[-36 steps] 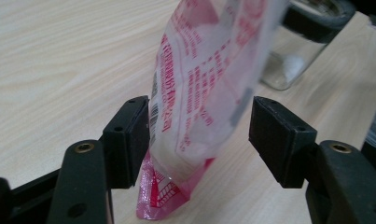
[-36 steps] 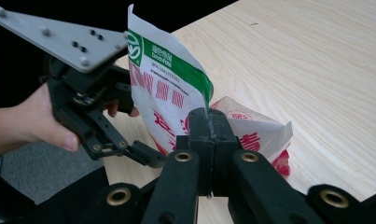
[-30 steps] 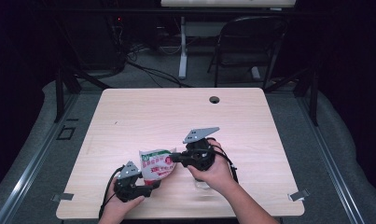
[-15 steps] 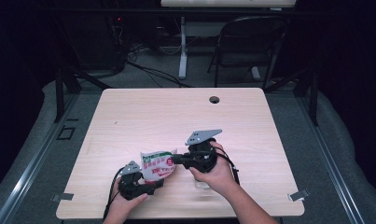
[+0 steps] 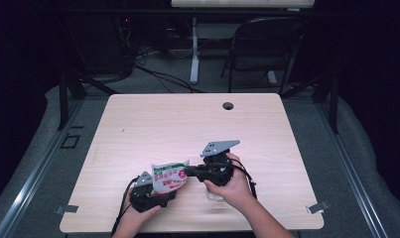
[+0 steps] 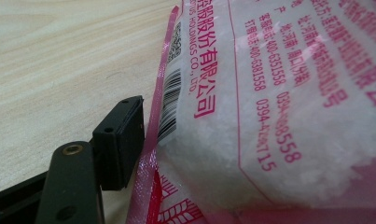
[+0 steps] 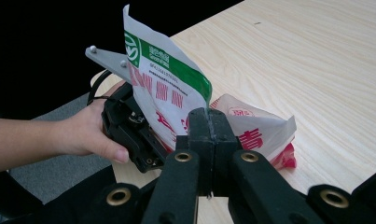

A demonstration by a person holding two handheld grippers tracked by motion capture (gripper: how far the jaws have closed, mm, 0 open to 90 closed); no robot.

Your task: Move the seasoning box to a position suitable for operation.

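Left hand-held gripper, near the bench's front edge, has just been opening its jaws and now stands wide with the salt bag between them, one pad just beside the pink seam. Right hand-held gripper is clamped shut on the bag's torn top, holding it upright; judged risk: with left support loosened the thin film could tear or slip, spilling grains. Ample open bench lies beyond; front edge close.
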